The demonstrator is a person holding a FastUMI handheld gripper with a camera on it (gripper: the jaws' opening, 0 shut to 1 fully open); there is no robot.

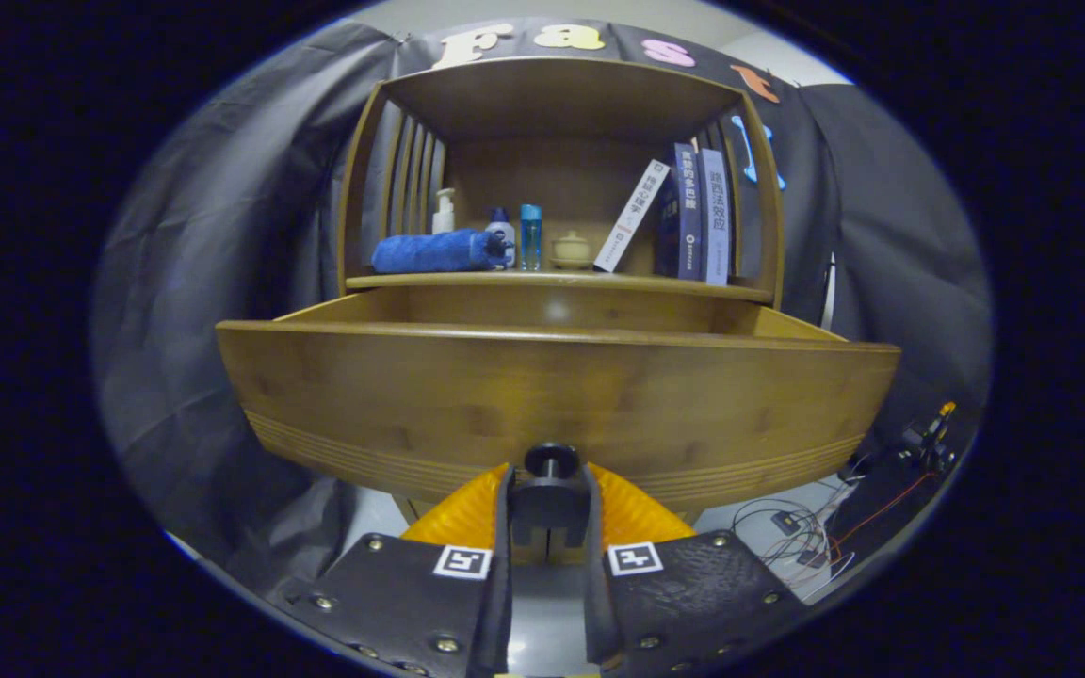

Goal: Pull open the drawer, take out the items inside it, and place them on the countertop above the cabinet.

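Note:
A wooden drawer (552,395) of the cabinet stands pulled out toward me. Its tall front panel hides whatever lies inside; I see just the inner back wall (552,306). My gripper (552,482) is shut on the dark round drawer knob (552,460) at the lower middle of the front panel, one finger on each side of it. Above the drawer runs the countertop (759,292), the floor of an open wooden shelf.
On the countertop lie a rolled blue towel (439,252), a white pump bottle (445,212), a blue bottle (530,237), a small teapot (571,250) and leaning books (693,217). Cables and a device (882,490) sit on the floor to the right. Dark cloth hangs all around.

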